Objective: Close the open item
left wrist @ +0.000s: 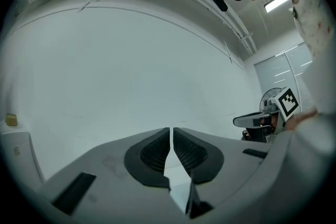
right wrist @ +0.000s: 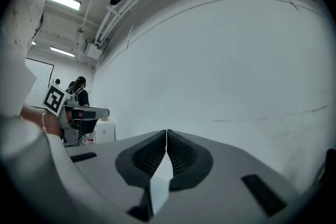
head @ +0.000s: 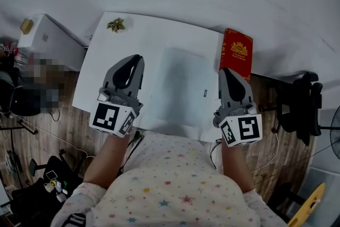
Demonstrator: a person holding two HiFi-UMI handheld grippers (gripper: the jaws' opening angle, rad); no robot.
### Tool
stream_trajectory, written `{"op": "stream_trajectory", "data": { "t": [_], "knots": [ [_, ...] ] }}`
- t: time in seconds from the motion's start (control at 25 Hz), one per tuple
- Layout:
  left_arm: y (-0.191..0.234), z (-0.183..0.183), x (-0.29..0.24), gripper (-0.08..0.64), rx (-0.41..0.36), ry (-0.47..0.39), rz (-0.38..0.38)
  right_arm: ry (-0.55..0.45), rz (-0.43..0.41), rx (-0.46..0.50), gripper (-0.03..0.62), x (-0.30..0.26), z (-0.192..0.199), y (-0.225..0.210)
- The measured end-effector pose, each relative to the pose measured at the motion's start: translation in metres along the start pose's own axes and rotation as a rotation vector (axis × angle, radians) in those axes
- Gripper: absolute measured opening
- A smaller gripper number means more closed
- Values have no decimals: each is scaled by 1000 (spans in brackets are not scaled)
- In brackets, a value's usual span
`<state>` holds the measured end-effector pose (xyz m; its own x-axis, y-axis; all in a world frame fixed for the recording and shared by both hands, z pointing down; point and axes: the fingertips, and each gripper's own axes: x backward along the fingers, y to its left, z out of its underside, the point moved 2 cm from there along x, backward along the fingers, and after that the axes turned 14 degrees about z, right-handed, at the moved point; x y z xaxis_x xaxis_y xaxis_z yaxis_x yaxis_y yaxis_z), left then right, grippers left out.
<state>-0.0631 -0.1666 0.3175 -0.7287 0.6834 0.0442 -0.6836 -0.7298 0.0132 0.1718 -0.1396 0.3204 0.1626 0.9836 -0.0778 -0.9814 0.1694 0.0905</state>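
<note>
Tongs both clenched, gripping nothing: left tongs (head: pixel 136 59) (left wrist: pixel 170 132) and right tongs (head: pixel 226 72) (right wrist: pixel 166 135) hovering over near part of white counter (head: pixel 154 34). Flat pale panel (head: pixel 178 87) lying on counter between them. Red case (head: pixel 236 56) with gold emblem sitting at counter's far right edge; cannot tell whether open. Leafy sprig (head: pixel 116 24) lying at far left.

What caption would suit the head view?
Shut left gripper and shut right gripper above a white table, red box nearby.
</note>
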Motion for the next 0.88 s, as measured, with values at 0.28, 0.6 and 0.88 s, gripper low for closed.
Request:
{"op": "stream_trajectory", "data": {
  "t": [0.28, 0.6, 0.88],
  "knots": [
    [-5, -12, -2, 23, -14, -19, 15, -64, 9, -5, 0, 7, -23, -1],
    [-7, -10, -5, 23, -16, -8, 18, -71, 20, -2, 0, 10, -25, -2],
    [-5, -8, -8, 23, -12, -6, 18, -73, 29, -10, 0, 9, -24, -4]
  ]
}}
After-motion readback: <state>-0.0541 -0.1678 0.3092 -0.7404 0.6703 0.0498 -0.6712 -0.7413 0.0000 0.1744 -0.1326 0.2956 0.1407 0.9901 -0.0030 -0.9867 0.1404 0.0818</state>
